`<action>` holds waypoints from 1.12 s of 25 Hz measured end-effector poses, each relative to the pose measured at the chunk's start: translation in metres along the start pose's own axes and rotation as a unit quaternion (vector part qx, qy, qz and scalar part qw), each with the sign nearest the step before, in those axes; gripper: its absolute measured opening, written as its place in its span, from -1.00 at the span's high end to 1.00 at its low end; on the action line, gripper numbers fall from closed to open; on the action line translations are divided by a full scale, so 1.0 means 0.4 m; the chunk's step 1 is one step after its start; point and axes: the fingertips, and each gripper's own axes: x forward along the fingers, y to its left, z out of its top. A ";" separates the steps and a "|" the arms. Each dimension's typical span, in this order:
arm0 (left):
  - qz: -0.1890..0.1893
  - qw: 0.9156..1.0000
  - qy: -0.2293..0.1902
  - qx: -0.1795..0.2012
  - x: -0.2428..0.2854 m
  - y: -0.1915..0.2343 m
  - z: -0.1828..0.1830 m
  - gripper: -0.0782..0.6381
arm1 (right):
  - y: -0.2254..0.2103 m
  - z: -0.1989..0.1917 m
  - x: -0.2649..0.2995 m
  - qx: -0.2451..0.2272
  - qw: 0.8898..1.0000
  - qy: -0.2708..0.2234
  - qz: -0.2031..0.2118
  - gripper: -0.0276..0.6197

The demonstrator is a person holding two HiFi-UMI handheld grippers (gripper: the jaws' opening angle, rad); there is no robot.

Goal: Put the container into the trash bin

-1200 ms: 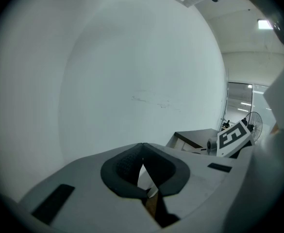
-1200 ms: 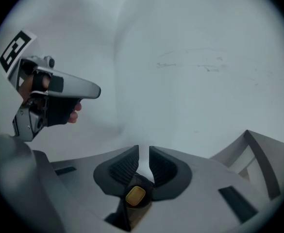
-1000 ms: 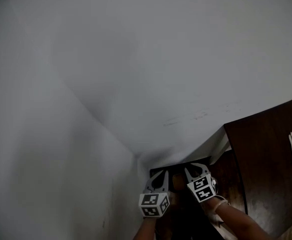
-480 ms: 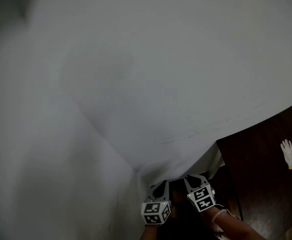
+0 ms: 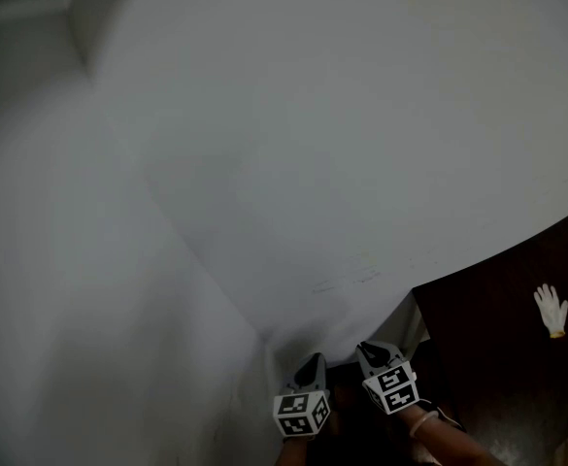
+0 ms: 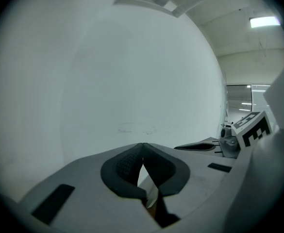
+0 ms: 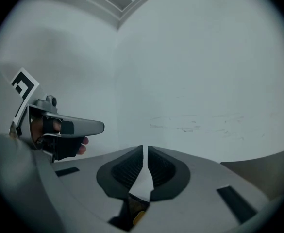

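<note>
No container shows in any view, and I cannot make out a trash bin. Both grippers sit at the bottom edge of the head view, side by side, pointing at a white wall. My left gripper is shut and empty; in the left gripper view its tips touch. My right gripper is closing: in the right gripper view only a thin slit is left between its pads, with nothing in it. Each gripper shows in the other's view: the left gripper with a hand on it, the right gripper at the right edge.
A dark brown wooden surface lies at the lower right with a white glove on it. A dark shadowed gap lies under the two grippers. The wall meets another wall in a corner at the left.
Both grippers have risen against the wall. The right gripper's jaws have drawn together. The dark opening seen below them before has dropped out of sight.
</note>
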 end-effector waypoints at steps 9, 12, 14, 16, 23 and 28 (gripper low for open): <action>0.012 0.999 -0.037 0.011 -0.093 -0.066 0.131 0.73 | 0.020 0.138 -0.130 0.010 0.998 -0.061 -0.005 0.86; 0.014 0.999 -0.046 0.022 -0.123 -0.084 0.170 0.73 | 0.019 0.187 -0.177 0.010 0.997 -0.081 -0.012 0.87; 0.013 0.998 -0.053 0.027 -0.133 -0.089 0.186 0.73 | 0.019 0.208 -0.193 0.008 0.996 -0.092 -0.014 0.88; 0.008 0.998 -0.057 0.031 -0.137 -0.090 0.194 0.73 | 0.021 0.220 -0.201 0.004 0.995 -0.101 -0.018 0.89; -0.019 0.996 -0.067 0.060 -0.153 -0.152 0.243 0.73 | 0.016 0.267 -0.262 -0.017 0.991 -0.127 -0.026 0.89; -0.019 0.994 -0.077 0.069 -0.171 -0.186 0.276 0.73 | 0.014 0.293 -0.302 -0.025 0.989 -0.142 -0.023 0.89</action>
